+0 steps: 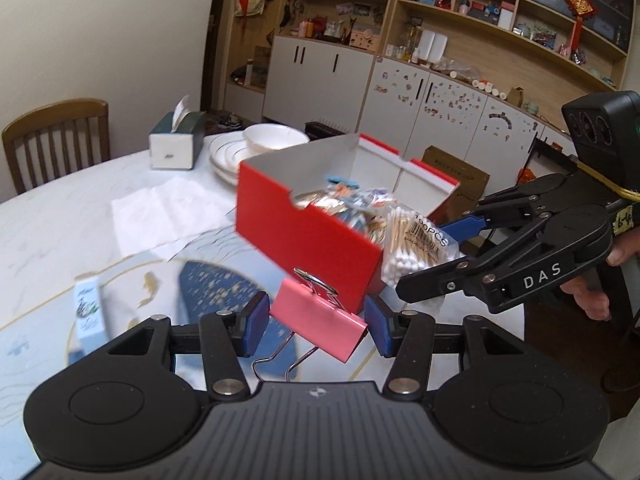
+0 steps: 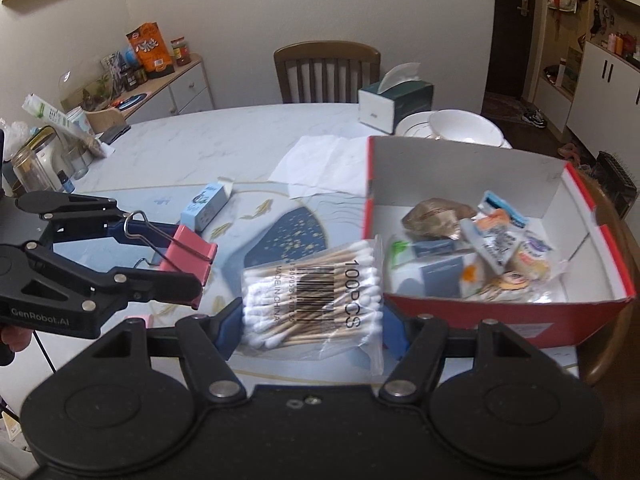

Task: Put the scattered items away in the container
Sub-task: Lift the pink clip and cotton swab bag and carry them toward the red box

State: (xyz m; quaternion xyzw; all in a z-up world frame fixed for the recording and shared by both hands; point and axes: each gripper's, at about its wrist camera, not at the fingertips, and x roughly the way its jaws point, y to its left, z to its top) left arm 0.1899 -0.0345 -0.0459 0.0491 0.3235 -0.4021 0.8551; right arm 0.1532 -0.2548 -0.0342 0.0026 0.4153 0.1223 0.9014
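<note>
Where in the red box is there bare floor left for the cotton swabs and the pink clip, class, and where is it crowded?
Inside the red box, bare floor shows along the right wall beside the snack packets, and at the back-left corner by the white wall. The middle and front are crowded. The bag of cotton swabs and the binder clip hang outside, left of it.
</note>
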